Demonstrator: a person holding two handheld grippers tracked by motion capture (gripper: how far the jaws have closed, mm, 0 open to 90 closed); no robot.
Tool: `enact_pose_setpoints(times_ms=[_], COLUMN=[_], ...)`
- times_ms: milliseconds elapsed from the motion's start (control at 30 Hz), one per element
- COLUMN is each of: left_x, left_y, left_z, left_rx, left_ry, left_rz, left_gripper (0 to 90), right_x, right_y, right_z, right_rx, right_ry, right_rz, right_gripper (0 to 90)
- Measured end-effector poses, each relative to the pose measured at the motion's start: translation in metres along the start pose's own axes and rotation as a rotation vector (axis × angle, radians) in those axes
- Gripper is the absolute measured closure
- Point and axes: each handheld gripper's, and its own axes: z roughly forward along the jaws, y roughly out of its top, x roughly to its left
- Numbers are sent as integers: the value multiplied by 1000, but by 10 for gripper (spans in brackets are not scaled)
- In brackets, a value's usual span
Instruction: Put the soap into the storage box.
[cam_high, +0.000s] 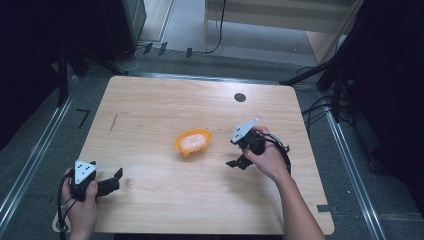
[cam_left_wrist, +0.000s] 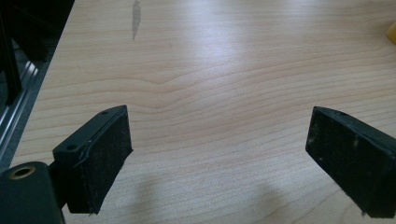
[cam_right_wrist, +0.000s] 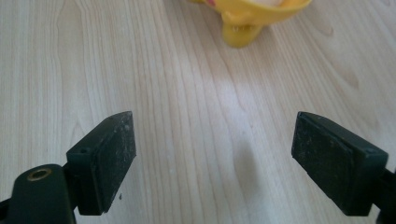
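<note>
An orange bowl with something pale pink inside sits near the middle of the wooden table. My right gripper is to the bowl's right, held low over the table, open with nothing between its jaws. In the right gripper view the bowl's yellow-orange foot shows ahead of the open gripper. My left gripper rests near the table's front left, open and empty. In the left gripper view the open gripper faces bare wood, with a sliver of the bowl at the far right edge.
A round black disc is set into the table's far side. A dark streak marks the wood at the left. Metal rails and dark stands flank the table, and cables lie beyond the right edge.
</note>
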Motion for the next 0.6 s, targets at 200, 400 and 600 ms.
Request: enact_pose_setpoints(times_ms=[200, 400, 600], left_x=[0, -1, -1], left_y=[0, 0, 0], left_z=[0, 0, 0], left_rx=[3, 2, 4], left_ry=[3, 5, 6], left_rz=[4, 5, 6], left_gripper=[74, 74, 74], right_x=[8, 17, 25], right_y=[-19, -37, -55], right_z=[-3, -6, -10], right_rx=[-18, -44, -96], right_ry=[-20, -52, -98], right_rz=[35, 69, 118], right_gripper=[142, 141, 141])
